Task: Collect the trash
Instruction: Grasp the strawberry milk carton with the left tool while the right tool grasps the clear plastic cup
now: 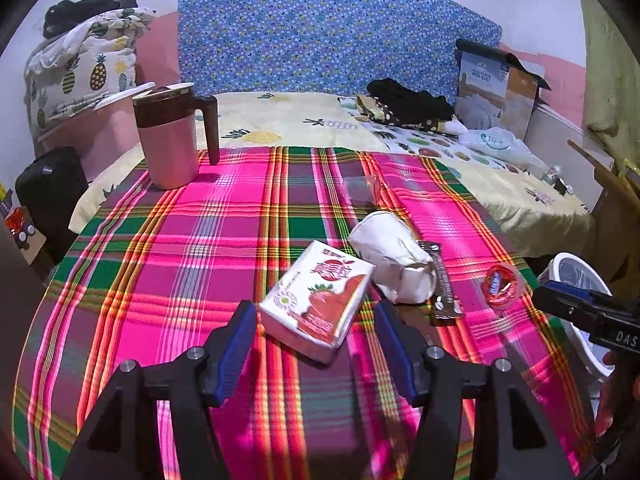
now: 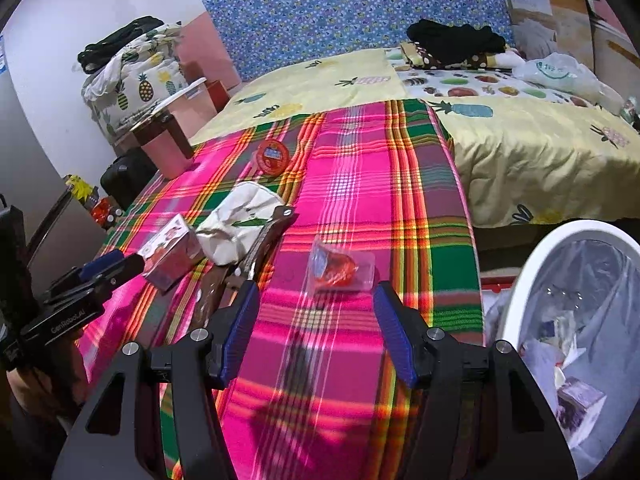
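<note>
A red and white drink carton lies flat on the plaid cloth, its near end between the tips of my open left gripper; the pads do not press it. Beside it lie a crumpled white paper bag, a brown wrapper and a red cup. In the right wrist view my right gripper stands open and empty, just short of a red cup in clear plastic. Farther off sit a red round lid, the paper bag and the carton.
A white bin with a clear liner and trash inside stands at the cloth's right edge. A pink jug stands at the far left. A clear cup sits mid-cloth. Bedding, black clothes and a cardboard box lie beyond.
</note>
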A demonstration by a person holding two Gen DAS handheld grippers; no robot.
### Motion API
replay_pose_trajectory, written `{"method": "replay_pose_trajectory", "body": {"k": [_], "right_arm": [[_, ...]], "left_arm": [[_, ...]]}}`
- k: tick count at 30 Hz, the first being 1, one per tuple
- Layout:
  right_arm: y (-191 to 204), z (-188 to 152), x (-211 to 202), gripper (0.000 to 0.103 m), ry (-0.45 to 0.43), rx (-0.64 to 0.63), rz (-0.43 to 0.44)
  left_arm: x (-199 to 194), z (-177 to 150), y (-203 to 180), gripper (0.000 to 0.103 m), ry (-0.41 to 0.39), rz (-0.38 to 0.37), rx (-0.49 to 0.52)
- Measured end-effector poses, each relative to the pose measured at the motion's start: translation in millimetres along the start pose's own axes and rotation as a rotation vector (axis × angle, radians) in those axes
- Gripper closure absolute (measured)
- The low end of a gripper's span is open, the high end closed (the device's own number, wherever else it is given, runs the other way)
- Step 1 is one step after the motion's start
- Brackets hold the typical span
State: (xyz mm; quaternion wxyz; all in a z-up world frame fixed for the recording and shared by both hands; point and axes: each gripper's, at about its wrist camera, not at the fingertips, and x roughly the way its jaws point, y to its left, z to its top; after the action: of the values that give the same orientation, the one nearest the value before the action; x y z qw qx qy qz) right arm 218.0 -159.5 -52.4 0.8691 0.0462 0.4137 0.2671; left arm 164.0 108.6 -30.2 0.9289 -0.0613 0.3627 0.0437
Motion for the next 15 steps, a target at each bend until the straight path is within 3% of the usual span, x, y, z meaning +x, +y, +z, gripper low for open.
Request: {"method": "replay_pose_trajectory", "body": {"k": [15], "right_arm": [[-9.7, 8.1, 23.7, 0.043, 0.055, 0.041, -0.004]], "left_arm": [[35.3, 9.1, 3.2, 0.036, 0.055, -0.054, 0.076]]}}
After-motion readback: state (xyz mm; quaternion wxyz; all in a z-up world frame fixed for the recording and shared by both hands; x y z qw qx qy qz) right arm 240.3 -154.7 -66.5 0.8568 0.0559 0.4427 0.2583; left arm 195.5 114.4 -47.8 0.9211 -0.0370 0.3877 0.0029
